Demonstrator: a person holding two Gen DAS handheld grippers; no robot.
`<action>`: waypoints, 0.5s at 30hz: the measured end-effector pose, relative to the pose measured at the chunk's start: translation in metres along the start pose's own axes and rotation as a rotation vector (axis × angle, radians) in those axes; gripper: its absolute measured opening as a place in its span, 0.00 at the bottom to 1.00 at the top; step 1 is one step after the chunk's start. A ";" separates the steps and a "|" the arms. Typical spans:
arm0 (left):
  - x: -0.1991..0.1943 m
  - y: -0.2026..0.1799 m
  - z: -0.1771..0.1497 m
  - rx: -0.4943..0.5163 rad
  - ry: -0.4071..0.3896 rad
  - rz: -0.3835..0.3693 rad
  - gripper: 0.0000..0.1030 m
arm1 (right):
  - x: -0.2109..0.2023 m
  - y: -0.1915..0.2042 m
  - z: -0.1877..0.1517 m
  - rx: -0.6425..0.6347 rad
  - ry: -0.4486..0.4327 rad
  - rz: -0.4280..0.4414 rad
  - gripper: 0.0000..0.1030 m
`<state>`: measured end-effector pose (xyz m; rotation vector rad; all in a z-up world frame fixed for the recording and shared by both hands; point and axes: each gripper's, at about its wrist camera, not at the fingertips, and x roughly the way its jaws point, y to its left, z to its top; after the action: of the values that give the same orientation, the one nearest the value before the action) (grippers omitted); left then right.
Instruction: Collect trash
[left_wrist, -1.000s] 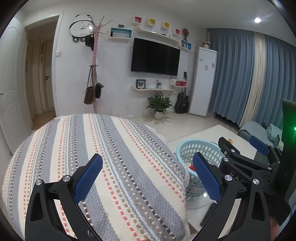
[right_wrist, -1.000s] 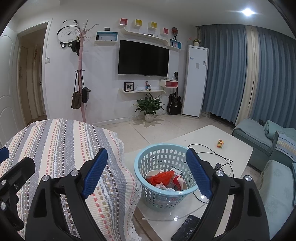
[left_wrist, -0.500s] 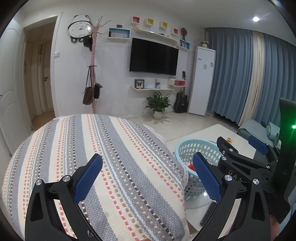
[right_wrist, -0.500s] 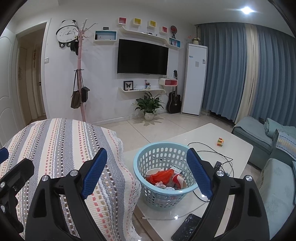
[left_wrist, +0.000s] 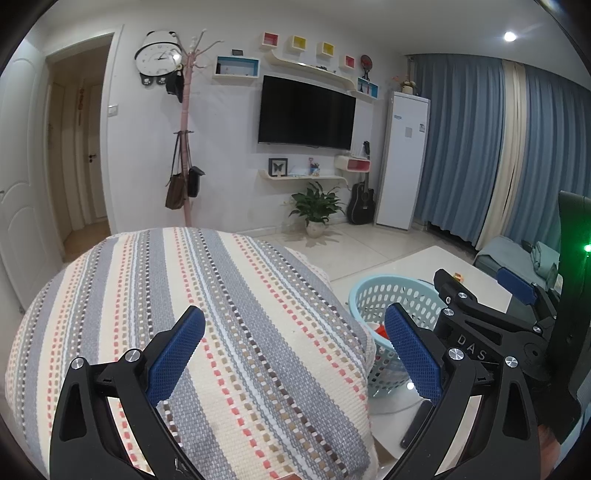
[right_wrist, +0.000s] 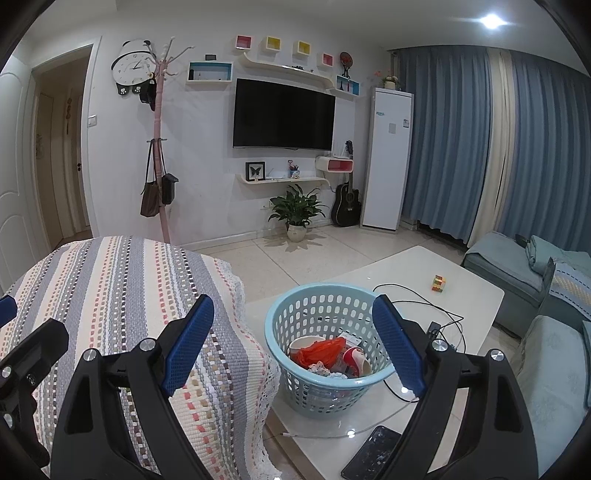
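On the left side of both views a rounded seat arm under a striped woven cover (left_wrist: 207, 325) fills the foreground, its lace edge hanging down just beside a white coffee table (right_wrist: 373, 424). Beyond the table, at the right edge, sits a blue-grey sofa (right_wrist: 506, 266).

Both tools hang in the air with nothing between their blue pads. The left gripper (left_wrist: 291, 354) is spread wide above the striped cover, and the right gripper (right_wrist: 293, 341) is spread just as wide, framing the near side of the table; in the left view its black frame stands just beside the basket.

A light blue basket (right_wrist: 314, 306) stands on the near left part of the table, next to the cover. Inside it lie the collected scraps: a crumpled orange bag (right_wrist: 319, 350), a red and white paper cup (right_wrist: 356, 360) on its side, and some white bits beneath.

A phone (right_wrist: 373, 458) lies flat at the table's near edge, thin cables (right_wrist: 424, 306) trail behind the basket, and a small coloured cube (right_wrist: 438, 283) sits well apart near the far end.
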<state>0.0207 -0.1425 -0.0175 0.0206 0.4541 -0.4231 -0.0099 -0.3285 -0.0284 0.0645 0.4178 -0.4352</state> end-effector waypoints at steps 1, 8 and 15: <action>0.000 0.000 0.000 0.001 0.001 0.001 0.92 | -0.001 0.000 0.000 0.000 -0.002 0.000 0.81; -0.001 -0.001 0.000 0.011 0.002 0.004 0.92 | -0.005 0.000 0.002 -0.001 -0.010 -0.003 0.81; 0.000 -0.002 0.000 0.015 0.008 0.009 0.92 | -0.007 -0.004 0.002 0.006 -0.009 -0.013 0.81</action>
<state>0.0199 -0.1442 -0.0179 0.0392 0.4584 -0.4183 -0.0163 -0.3301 -0.0233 0.0652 0.4081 -0.4490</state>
